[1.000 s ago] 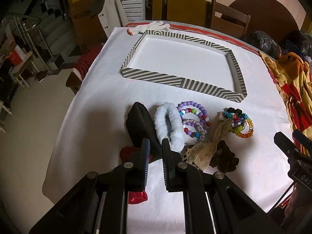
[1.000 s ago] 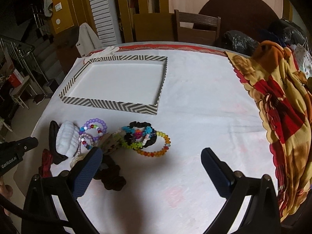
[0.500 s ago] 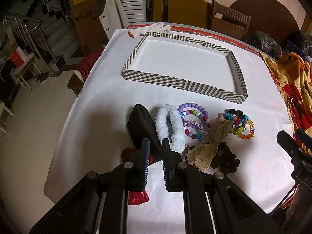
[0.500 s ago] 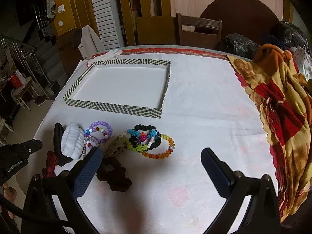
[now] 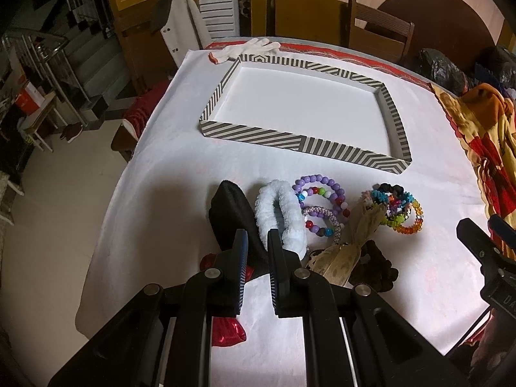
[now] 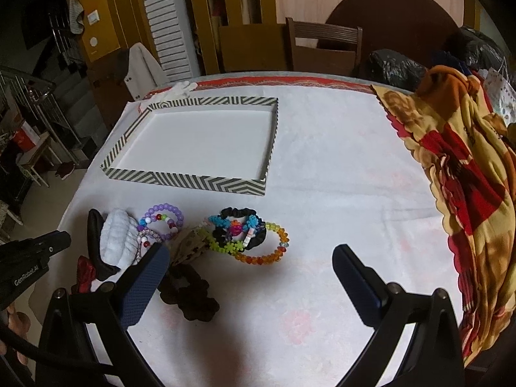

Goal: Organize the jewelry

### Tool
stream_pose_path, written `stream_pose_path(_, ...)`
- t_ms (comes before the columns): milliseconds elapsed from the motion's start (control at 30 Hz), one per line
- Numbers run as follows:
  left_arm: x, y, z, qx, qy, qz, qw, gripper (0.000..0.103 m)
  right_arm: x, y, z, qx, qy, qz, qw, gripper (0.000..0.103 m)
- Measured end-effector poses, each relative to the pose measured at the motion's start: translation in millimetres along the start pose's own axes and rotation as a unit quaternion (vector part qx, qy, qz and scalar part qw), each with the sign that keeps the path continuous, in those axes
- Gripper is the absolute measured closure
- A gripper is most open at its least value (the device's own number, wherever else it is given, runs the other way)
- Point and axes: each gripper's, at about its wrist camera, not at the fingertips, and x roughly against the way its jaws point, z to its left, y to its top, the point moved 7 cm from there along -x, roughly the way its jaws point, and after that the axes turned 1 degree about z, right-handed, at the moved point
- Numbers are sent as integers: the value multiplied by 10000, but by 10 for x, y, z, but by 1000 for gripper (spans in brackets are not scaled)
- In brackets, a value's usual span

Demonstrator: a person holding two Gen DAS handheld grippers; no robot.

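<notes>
Where the left tongs [image 5: 256,242] narrow, a black band [image 5: 230,213] partly hides.

Both views are lit by warm, fairly dim indoor light from above, brightest on the white-covered surface [image 6: 322,193] at centre, while the upper left of each frame sinks into dark. Soft shadows fall toward the lower edge beneath each claw. Fisheye bending curves straight lines and black vignetting fills the corners; the centre stays sharp, without glare.
</notes>
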Motion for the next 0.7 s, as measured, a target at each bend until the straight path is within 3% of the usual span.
stream_pose_path(700,-114,-46,78,84,-26,121,9999,99,-106,-38,195,161,266,158,9994,0)
